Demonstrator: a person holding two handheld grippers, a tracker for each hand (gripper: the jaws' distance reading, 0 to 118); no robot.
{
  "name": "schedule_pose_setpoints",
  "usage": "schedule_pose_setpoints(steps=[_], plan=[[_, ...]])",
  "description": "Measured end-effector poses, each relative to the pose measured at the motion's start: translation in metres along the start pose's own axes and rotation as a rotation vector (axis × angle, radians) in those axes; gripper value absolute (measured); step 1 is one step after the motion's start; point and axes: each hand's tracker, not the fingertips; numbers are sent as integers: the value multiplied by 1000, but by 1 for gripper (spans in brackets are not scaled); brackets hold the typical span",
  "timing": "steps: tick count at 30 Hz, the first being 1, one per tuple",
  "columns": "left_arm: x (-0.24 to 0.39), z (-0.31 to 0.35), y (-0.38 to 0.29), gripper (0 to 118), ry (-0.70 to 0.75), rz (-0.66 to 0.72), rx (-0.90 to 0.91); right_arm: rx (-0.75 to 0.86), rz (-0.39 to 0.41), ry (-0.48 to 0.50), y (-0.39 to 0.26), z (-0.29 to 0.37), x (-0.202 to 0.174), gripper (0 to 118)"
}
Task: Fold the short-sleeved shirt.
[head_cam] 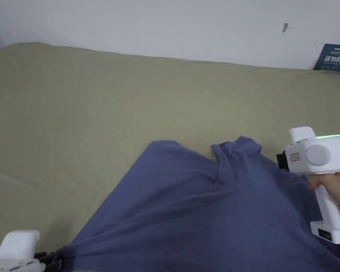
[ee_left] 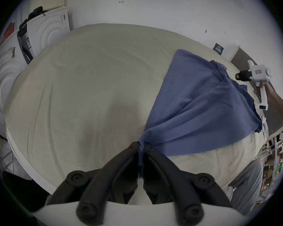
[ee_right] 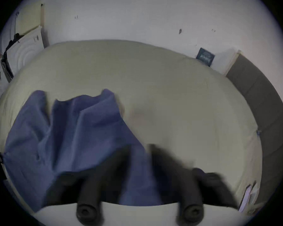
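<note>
A blue short-sleeved shirt (head_cam: 187,212) lies spread and creased on the olive-green bed sheet (head_cam: 77,106), with a sleeve (head_cam: 236,148) bunched at its far edge. My left gripper (head_cam: 56,262) sits at the bottom left. In the left gripper view it (ee_left: 141,146) is shut on a gathered corner of the shirt (ee_left: 194,108), and the cloth is pulled taut from there. My right gripper (head_cam: 279,160), held in a hand, hovers over the shirt's right side. In the blurred right gripper view it (ee_right: 140,148) is open, jaws apart above the shirt (ee_right: 72,131).
A white wall runs behind the bed, with a dark blue sign (head_cam: 334,58) leaning against it at the far right. White boxes (ee_left: 44,33) stand beyond the bed's left end. A dark grey floor strip (ee_right: 260,99) borders the right side.
</note>
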Motion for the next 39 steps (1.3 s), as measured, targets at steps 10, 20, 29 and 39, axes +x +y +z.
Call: schedule_pose_setpoints(steps=[10,20,29,39], plan=[[3,-6,9,4,6,24,-10,-143,45,78,-7,-29,0,63],[14,41,29,4,1,5,103,188,51,56,-15,124,-5,8],[55,129,110,4,-20,-57,353,485,9,-53,-25,317,43,8],[107,209,238,4,42,-117,514,657,-102,-191,10,426,93,8]])
